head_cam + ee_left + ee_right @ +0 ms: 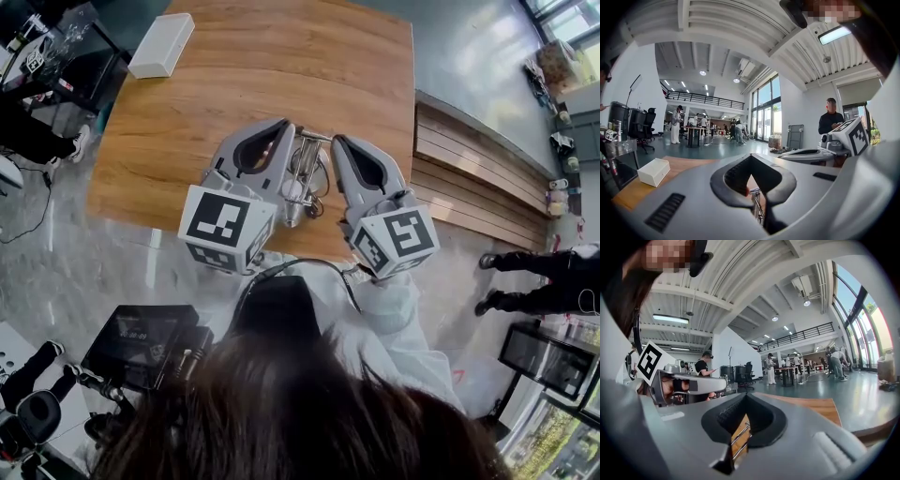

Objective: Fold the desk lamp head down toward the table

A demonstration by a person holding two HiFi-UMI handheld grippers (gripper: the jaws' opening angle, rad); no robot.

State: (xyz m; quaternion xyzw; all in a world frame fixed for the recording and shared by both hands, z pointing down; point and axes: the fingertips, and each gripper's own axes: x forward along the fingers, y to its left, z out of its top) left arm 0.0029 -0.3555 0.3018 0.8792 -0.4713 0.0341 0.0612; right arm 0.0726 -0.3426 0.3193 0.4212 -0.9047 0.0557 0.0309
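The desk lamp (305, 176), a small frame of shiny metal rods with a pale head, sits near the front edge of the wooden table (244, 75). My left gripper (285, 126) hangs just left of it and my right gripper (338, 142) just right of it, both shut with nothing between their tips. In the left gripper view the closed gripper (750, 157) frames the lamp's rods (757, 206) below. The right gripper (746, 395) is likewise closed, and under it the lamp's rods (738, 439) show over the wood. Whether either gripper touches the lamp I cannot tell.
A white box (161, 44) lies at the table's far left corner, also visible as a white box (654, 171). A slatted wooden bench (469, 159) runs along the right. A person's legs (525, 281) stand at right. A screen device (141, 342) sits on the floor at lower left.
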